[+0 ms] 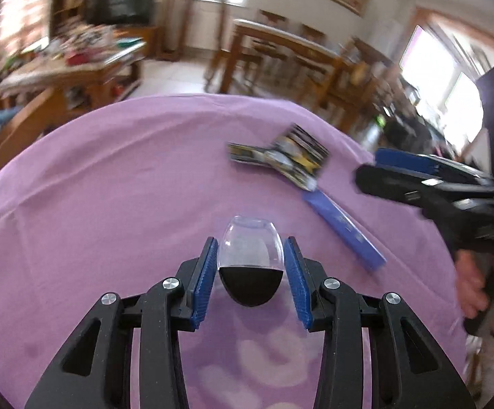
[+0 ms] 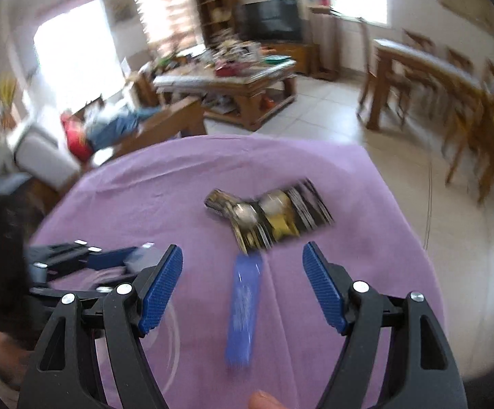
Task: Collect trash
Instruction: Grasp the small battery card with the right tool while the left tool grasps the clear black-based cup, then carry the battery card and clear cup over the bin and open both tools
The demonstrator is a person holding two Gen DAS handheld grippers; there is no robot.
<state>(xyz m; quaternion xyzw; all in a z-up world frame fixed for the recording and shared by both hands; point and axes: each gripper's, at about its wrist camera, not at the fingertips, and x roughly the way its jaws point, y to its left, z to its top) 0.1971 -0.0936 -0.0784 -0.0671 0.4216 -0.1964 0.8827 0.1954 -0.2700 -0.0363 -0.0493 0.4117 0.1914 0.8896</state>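
A: Items on the purple-clothed counter (image 1: 110,177)?
B: Crumpled wrapper (image 2: 271,218), blue packet (image 2: 243,310) just beside it — both uncollected.
A: Left gripper (image 1: 251,266)?
B: Half-closed about a clear capsule with a dark base (image 1: 251,272); pads at its sides, contact unclear.
A: Right gripper (image 2: 243,286)?
B: Wide, empty — over the blue packet. Collection barely begun, I'd judge.

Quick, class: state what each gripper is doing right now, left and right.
Left gripper: closed on the clear plastic cup with dark liquid.
Right gripper: open, empty, above the blue packet.
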